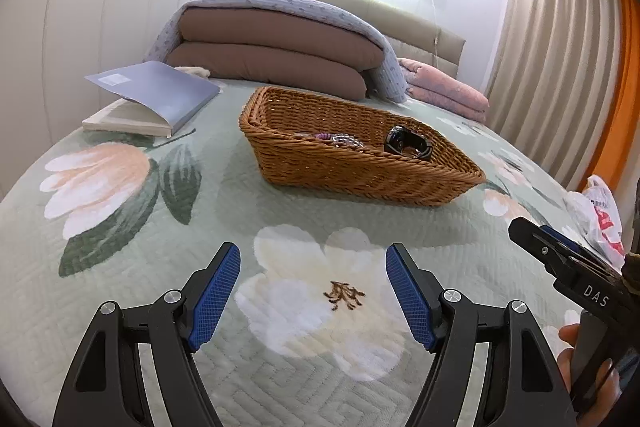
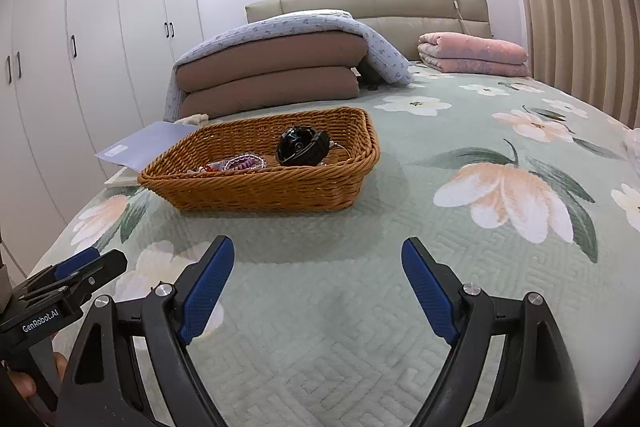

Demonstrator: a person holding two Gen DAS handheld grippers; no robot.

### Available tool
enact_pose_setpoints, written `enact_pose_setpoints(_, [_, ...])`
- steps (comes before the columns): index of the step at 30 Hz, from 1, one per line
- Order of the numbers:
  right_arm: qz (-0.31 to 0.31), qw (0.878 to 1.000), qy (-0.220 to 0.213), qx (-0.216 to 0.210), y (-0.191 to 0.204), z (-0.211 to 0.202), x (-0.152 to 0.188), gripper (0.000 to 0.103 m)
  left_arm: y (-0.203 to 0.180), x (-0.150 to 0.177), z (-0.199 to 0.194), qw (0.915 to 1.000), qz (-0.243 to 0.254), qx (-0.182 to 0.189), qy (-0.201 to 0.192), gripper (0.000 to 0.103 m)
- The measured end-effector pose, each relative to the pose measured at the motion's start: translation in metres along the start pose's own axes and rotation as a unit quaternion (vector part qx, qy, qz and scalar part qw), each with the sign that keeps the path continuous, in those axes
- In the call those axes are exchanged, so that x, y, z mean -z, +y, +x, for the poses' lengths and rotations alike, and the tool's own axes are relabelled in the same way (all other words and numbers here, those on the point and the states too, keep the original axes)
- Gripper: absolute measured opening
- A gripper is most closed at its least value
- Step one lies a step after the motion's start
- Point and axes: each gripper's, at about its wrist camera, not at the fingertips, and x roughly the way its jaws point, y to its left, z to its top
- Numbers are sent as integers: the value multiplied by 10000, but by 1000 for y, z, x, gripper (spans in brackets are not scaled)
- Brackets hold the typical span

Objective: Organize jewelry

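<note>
A brown woven wicker basket (image 1: pixel 360 163) (image 2: pixel 264 179) sits on the bed's pale green quilted cover with large printed flowers (image 1: pixel 168 299) (image 2: pixel 360 307), in the middle of the left wrist view and left of centre in the right wrist view. Inside it lie the jewelry pieces: a glossy black bangle-like piece (image 1: pixel 408 143) (image 2: pixel 301 146) toward the basket's right side, and a cluster of purple and clear bead bracelets (image 1: pixel 340 139) (image 2: pixel 240 163) beside it to the left; finer detail of the beads is too small to tell.

The left tool (image 1: pixel 313 297) hangs low in its own frame above a cream flower print, its blue-padded fingers (image 1: pixel 216 297) spread wide with nothing between them. The right tool (image 2: pixel 318 291) is likewise released, fingers (image 2: pixel 206 291) far apart over bare cover and holding nothing. Each tool shows at the lower edge of the other's view (image 1: pixel 568 263) (image 2: pixel 72 279), well short of the basket.

In the upper left of the left wrist view, a grey-blue folder on an open book (image 1: pixel 156 99) lies on the bed. Behind the basket are stacked brown cushions under a pale blue quilt (image 1: pixel 280 43) (image 2: pixel 276 67) and, to the right, a folded pink blanket (image 1: pixel 448 91) (image 2: pixel 472 57).
</note>
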Motion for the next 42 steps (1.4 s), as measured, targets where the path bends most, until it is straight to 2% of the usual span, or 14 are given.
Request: enact_pose_setpoints(42, [-4,10000,88,-26,0,4,2,88,-2,1,1,9999,89,48,38,76])
